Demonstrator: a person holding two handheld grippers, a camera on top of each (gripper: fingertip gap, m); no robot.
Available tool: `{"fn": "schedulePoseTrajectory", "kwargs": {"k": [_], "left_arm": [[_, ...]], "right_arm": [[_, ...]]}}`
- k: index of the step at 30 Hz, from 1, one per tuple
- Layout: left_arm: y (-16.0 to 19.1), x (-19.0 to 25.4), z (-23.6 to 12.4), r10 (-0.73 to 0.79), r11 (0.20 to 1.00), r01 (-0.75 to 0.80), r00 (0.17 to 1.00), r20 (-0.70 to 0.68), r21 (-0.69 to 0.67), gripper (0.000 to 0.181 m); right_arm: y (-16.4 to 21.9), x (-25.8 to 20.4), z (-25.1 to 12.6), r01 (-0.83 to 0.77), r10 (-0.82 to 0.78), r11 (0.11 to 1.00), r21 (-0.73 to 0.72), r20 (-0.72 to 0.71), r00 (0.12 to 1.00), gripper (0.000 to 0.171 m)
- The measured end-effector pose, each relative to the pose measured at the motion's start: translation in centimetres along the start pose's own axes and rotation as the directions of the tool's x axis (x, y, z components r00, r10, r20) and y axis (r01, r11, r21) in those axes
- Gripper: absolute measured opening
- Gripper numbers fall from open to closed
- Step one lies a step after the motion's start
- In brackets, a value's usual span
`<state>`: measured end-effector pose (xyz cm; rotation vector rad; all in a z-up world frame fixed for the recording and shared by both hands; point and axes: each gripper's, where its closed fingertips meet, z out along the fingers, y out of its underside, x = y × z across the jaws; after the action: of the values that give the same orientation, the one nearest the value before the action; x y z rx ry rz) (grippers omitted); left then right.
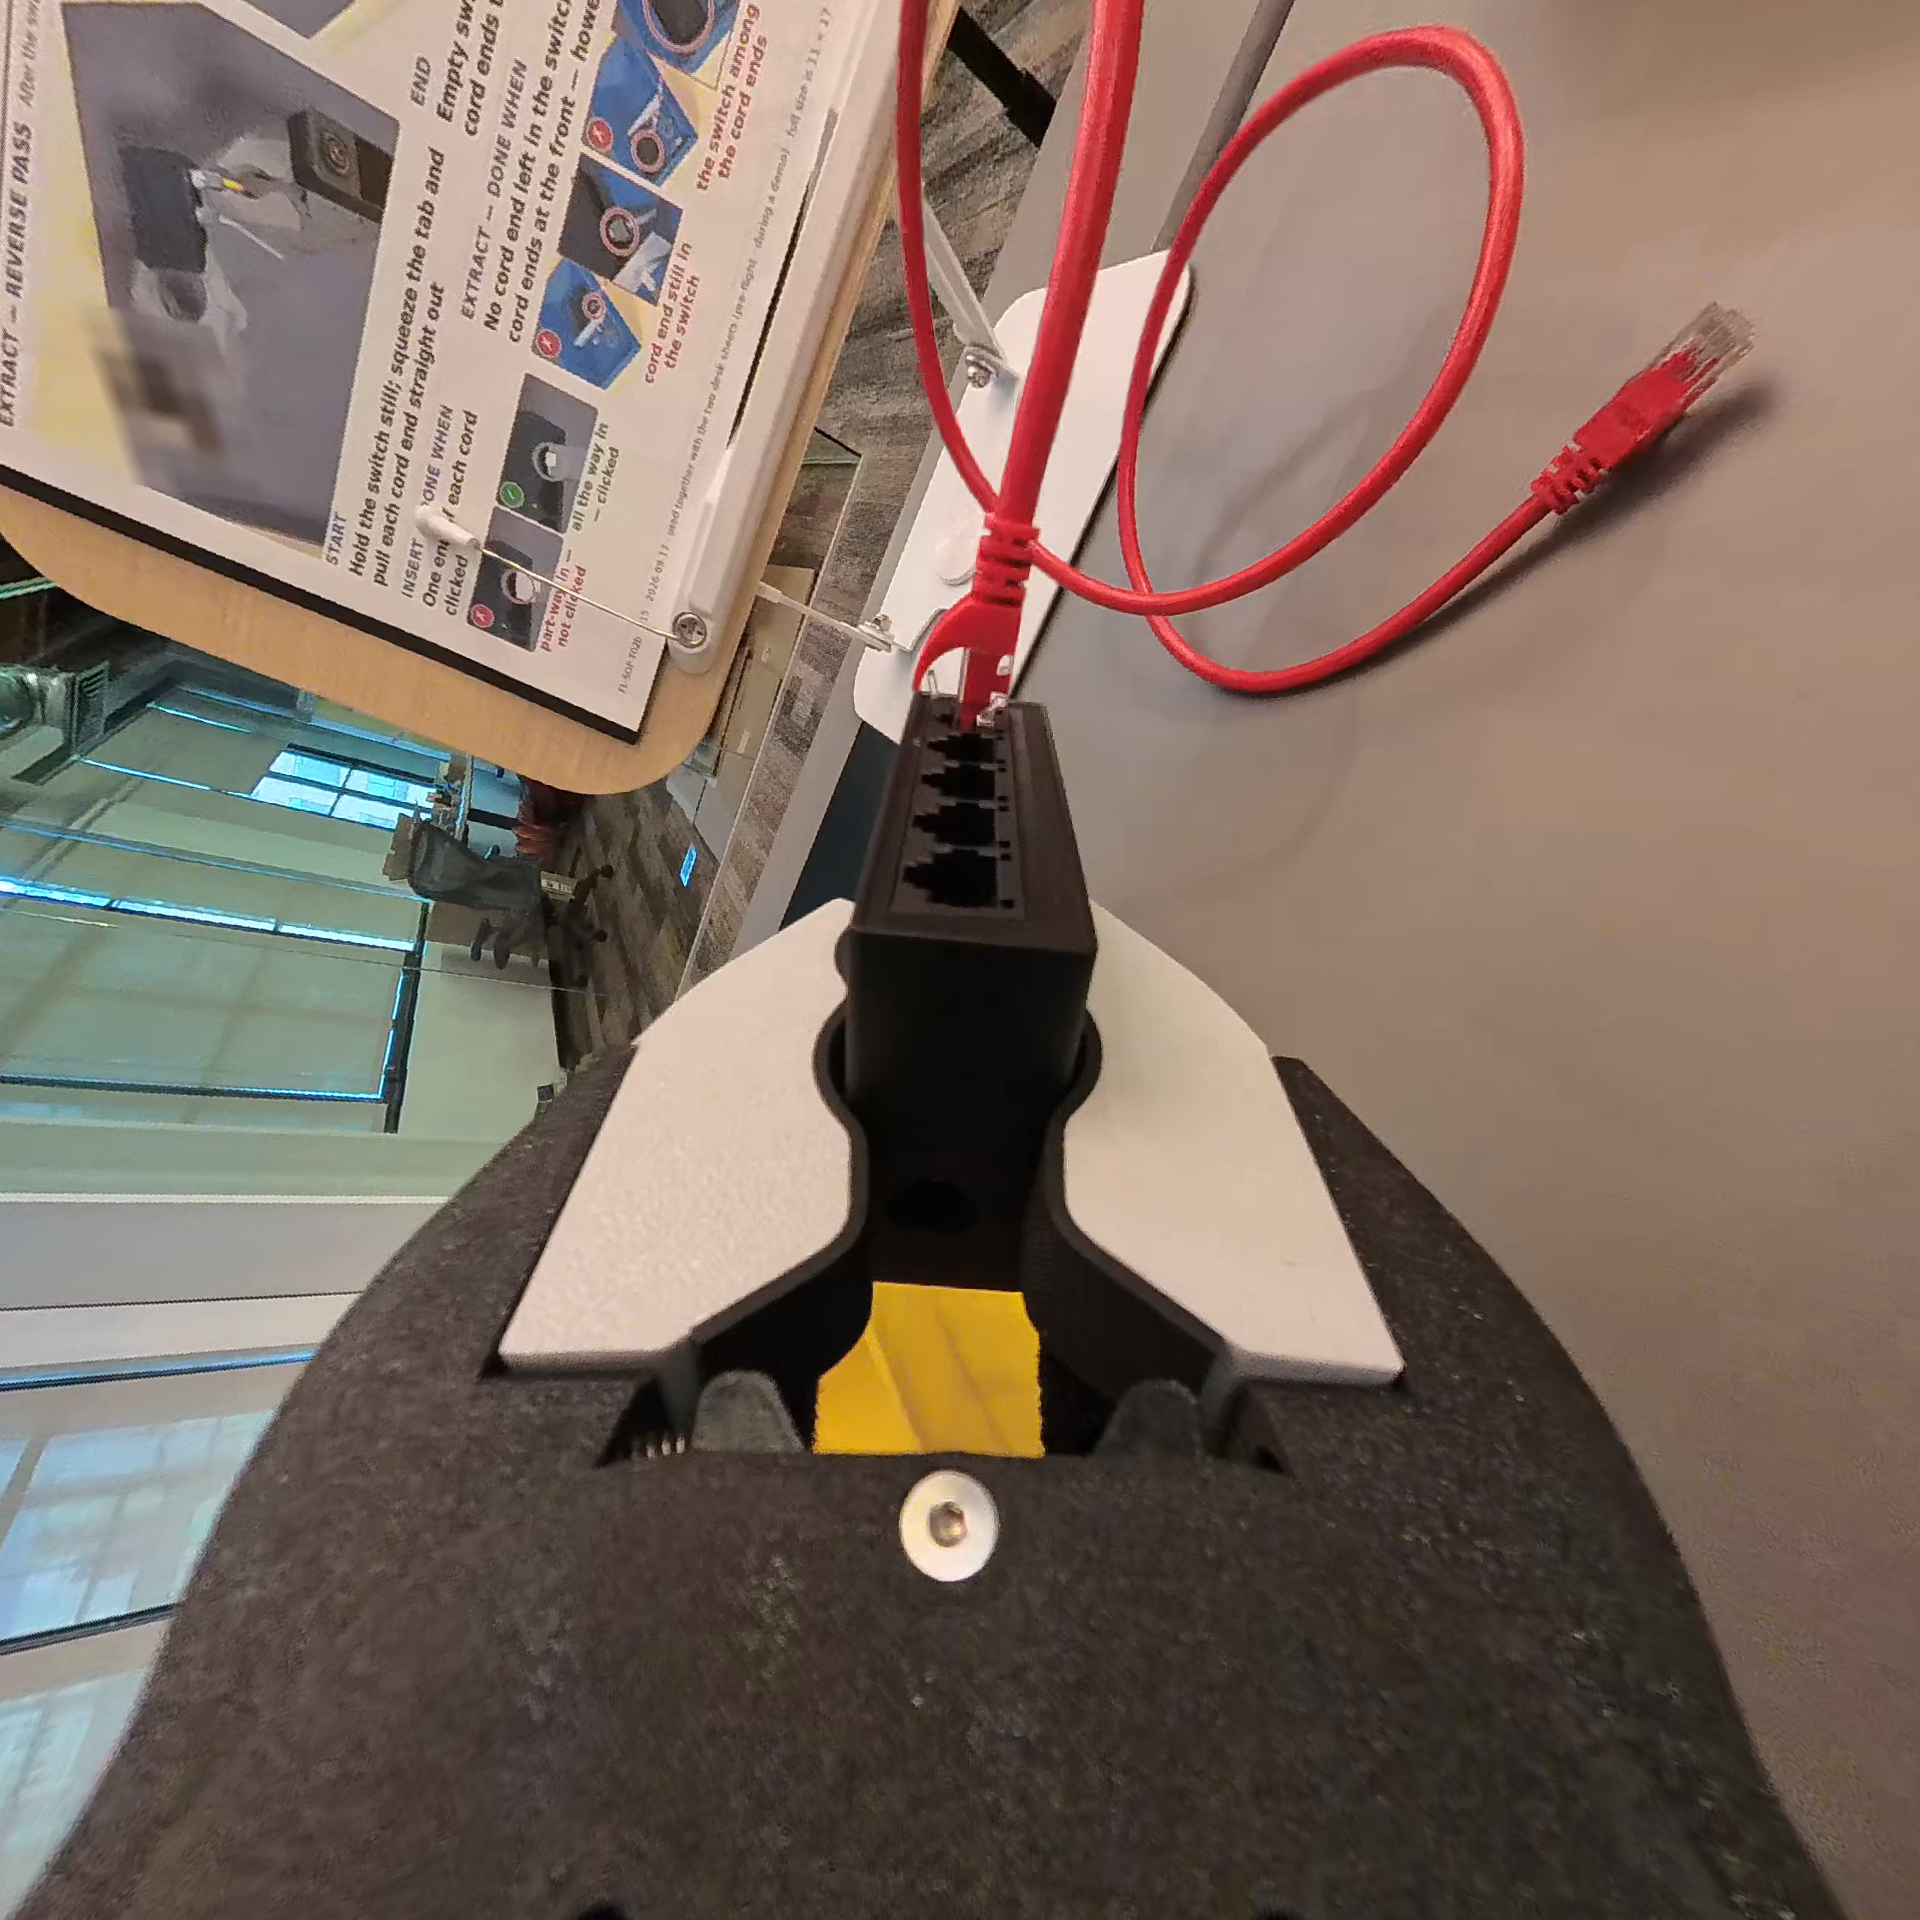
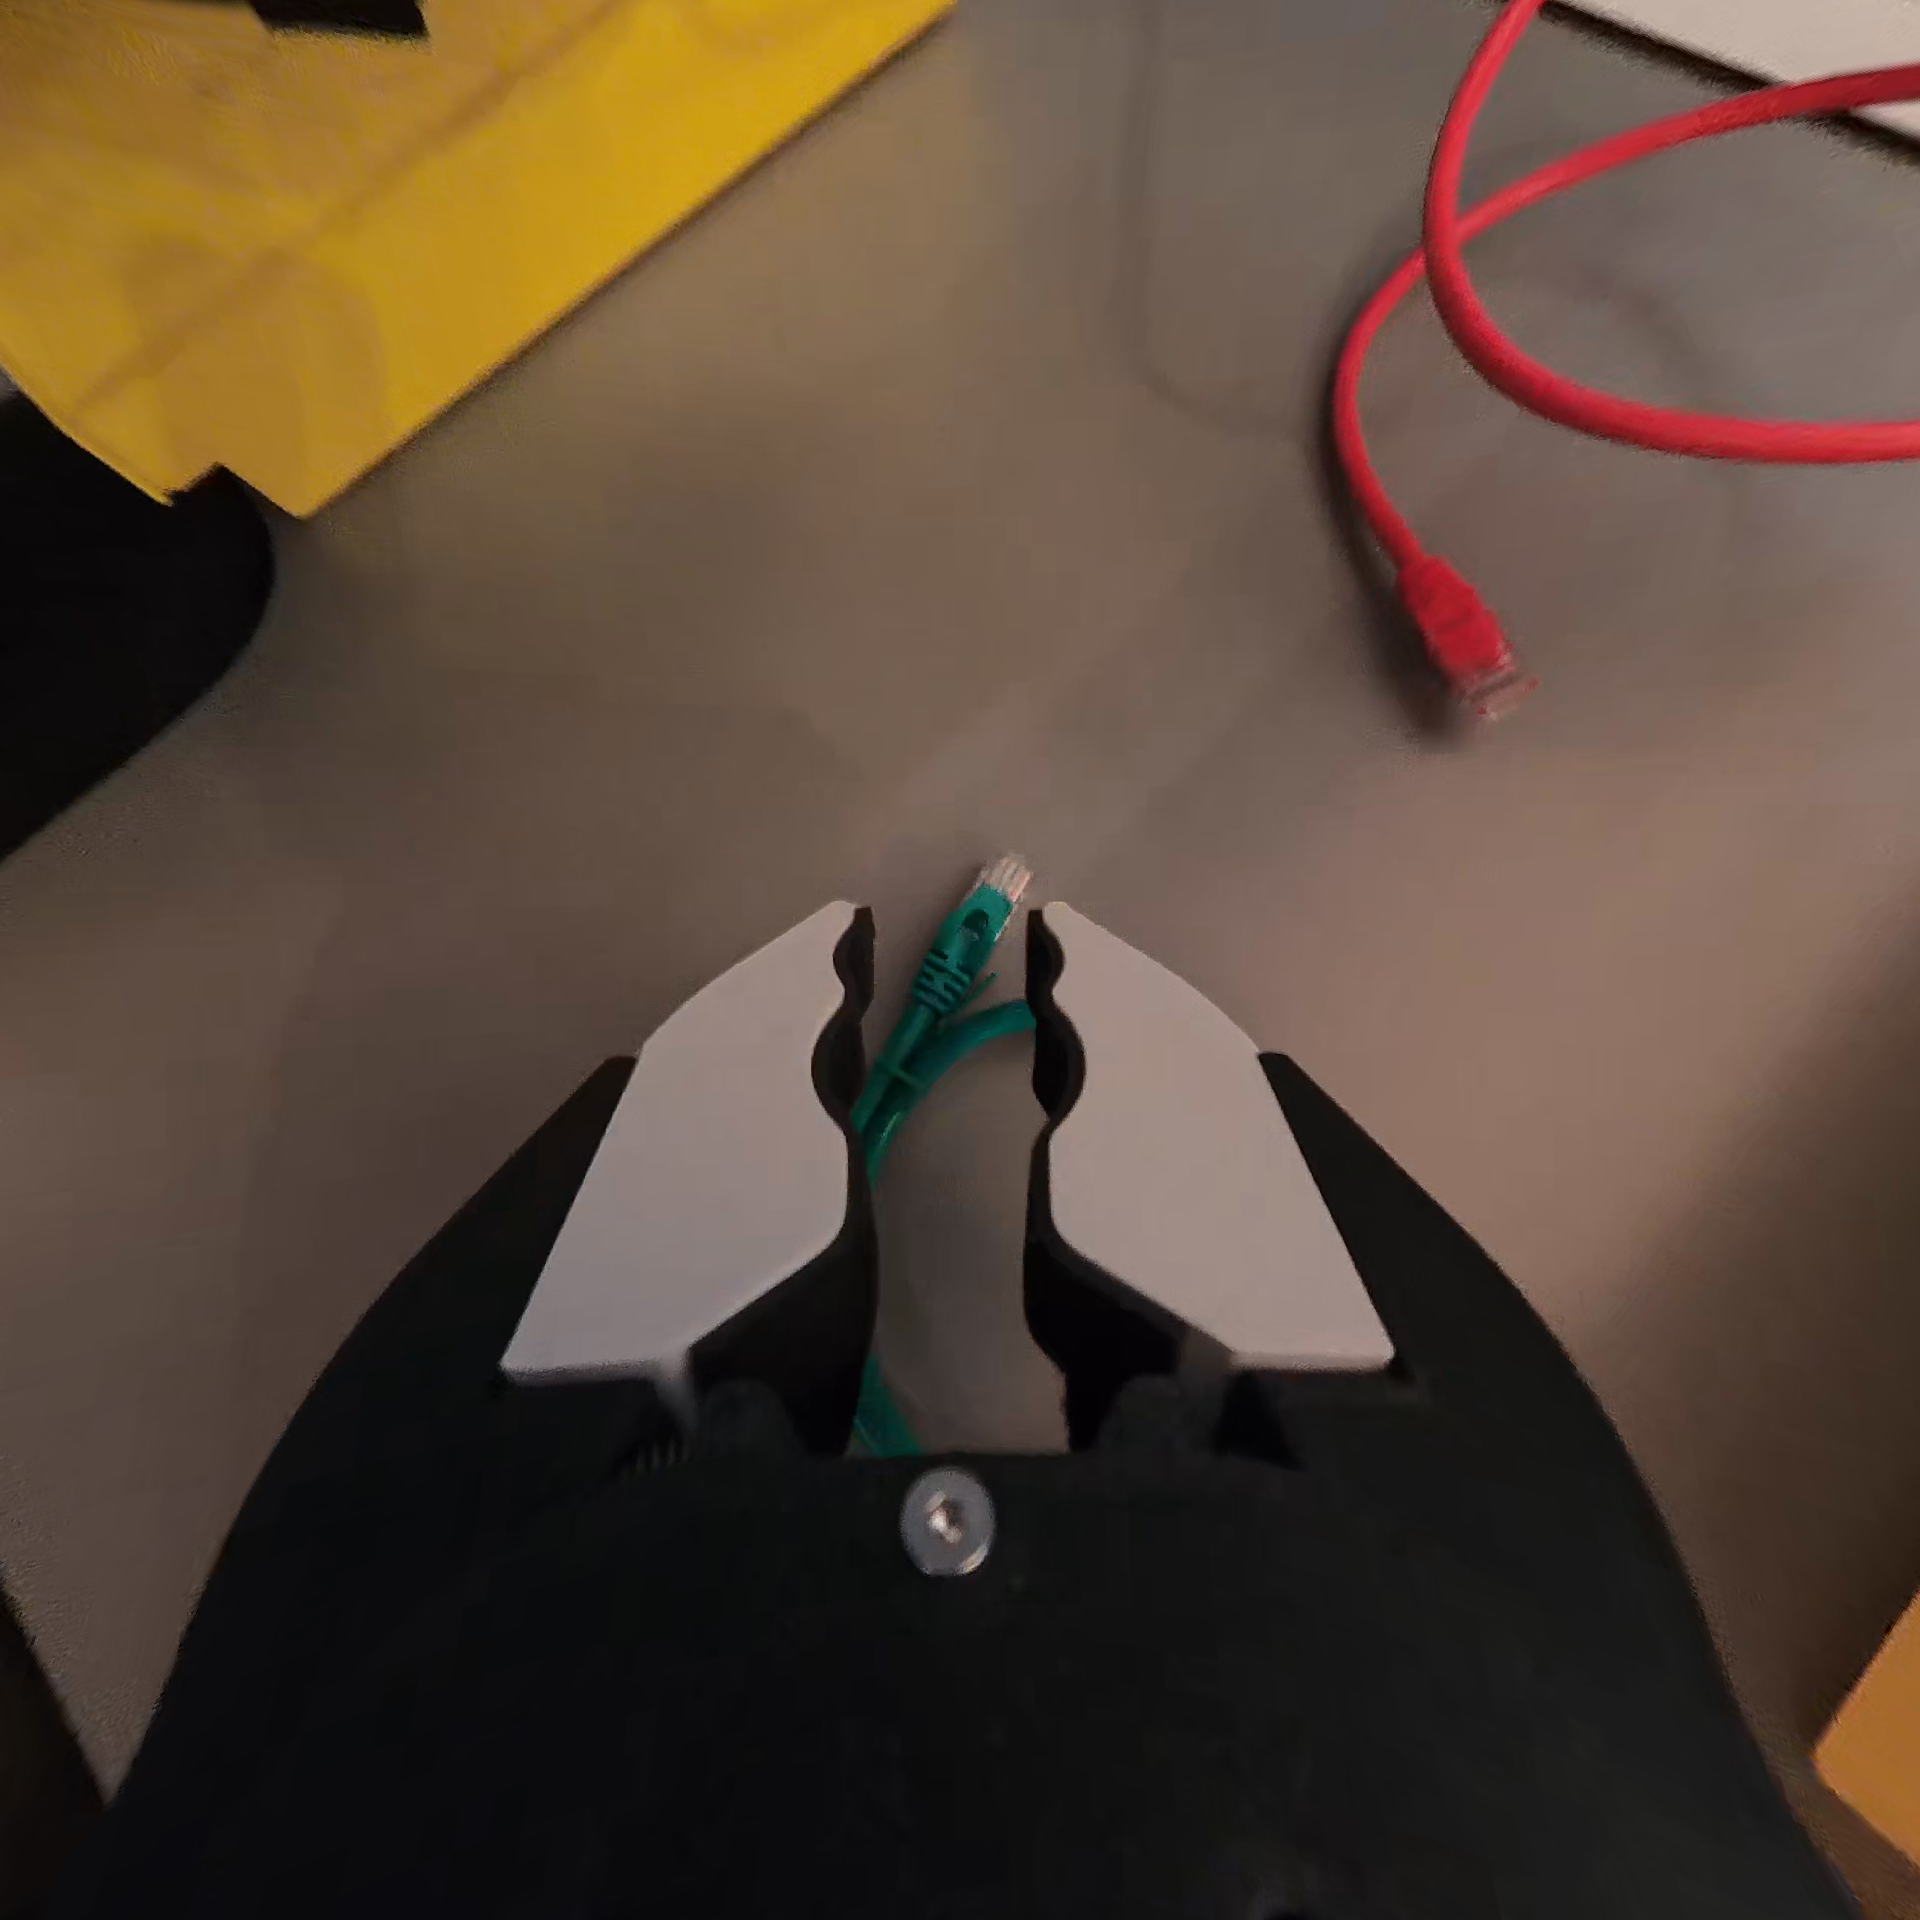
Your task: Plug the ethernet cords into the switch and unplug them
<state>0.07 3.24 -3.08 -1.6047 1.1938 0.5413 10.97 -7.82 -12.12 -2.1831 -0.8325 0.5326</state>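
Switch (image 1: 971,935) clamped upright in left gripper (image 1: 966,997) jaws, above grey table (image 1: 1558,1039); red cord (image 1: 1049,343) plugged in far-end port, its other plug (image 1: 1652,390) loose on table; four ports empty. Right gripper (image 2: 948,935) jaws part open around green cord plug (image 2: 961,940), grip not evident. Judgement: plugging barely begun, unplugging all ahead

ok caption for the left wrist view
Left gripper holds the black switch, one red cord end plugged in, other end loose.
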Motion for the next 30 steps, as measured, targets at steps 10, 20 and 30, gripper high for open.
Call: {"fn": "schedulePoseTrajectory", "kwargs": {"k": [10,20,30], "left_arm": [[-0.2,0.2,-0.2,-0.006,1.0,0.007,1.0,-0.018,0.025,0.031],[-0.8,-0.7,-0.6,0.0,0.995,-0.003,1.0,0.023,0.103,0.031],[-2.4,-1.0,-1.6,0.063,0.983,-0.079,0.993,0.099,0.167,0.031]], "right_arm": [[2.8,0.2,2.5,0.022,-0.037,0.986,-0.164,-0.091,0.995,0.023],[1.0,-0.8,1.7,0.182,-0.185,0.98,-0.082,-0.028,0.982,0.015],[-12.5,-1.0,-9.7,0.21,-0.259,0.955,0.212,0.239,0.936,0.013]]}}
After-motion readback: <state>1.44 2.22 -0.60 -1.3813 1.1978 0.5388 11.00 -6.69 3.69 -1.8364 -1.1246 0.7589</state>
